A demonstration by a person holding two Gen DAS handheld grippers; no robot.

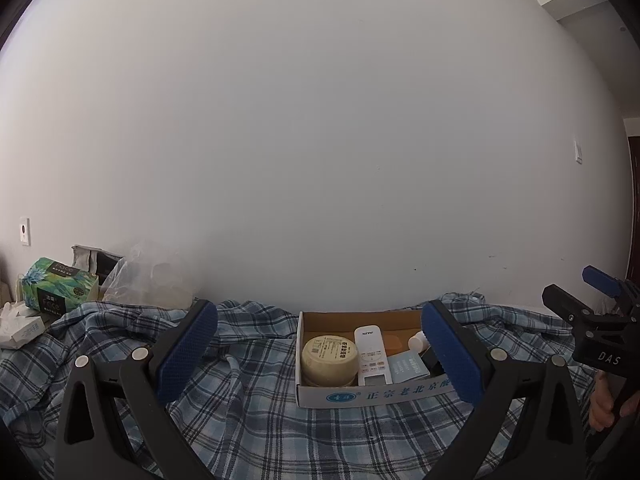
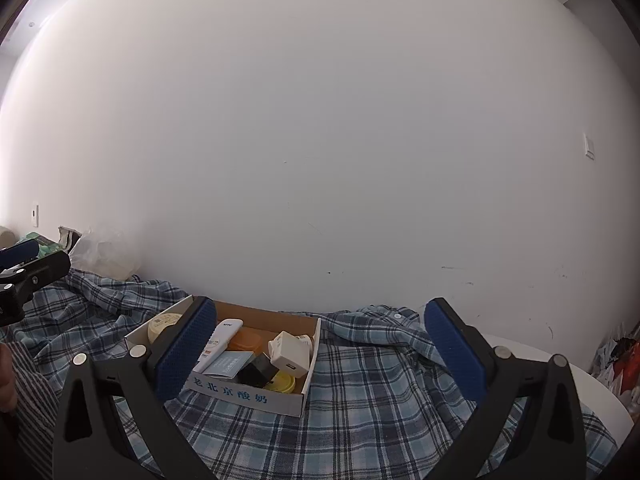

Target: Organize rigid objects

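Centrally, a shallow white cardboard box [image 1: 362, 394] printed with blue Chinese characters, of which "老北京酸" is legible on the front wall, is seen resting on a blue and white plaid cloth [image 1: 256, 412] against a plain white wall [image 1: 320, 140]. Inside the box, a round cream-coloured tub with a printed label [image 1: 329, 360] is noted at the left, with a white remote control bearing small dark lettering [image 1: 372, 354] just beside it; the lettering is too small to be read with certainty. A pale blue card with fine print [image 1: 408, 365], an orange lidded container [image 2: 245, 339], a white square charger block [image 2: 289, 354], a black cube [image 2: 256, 372] and a yellow round lid [image 2: 282, 382] are also recorded in the box. A green floral tissue pack marked "face" [image 1: 58, 290] stands well apart at the far left. The left gripper [image 1: 320, 354] is held level facing the box, jaws spread wide and empty. The right gripper [image 2: 320, 354] is likewise spread wide with nothing between its blue pads [image 2: 454, 354]; "DAS" is printed on its black body in the left wrist view, where a hand [image 1: 606, 404] grips its handle.
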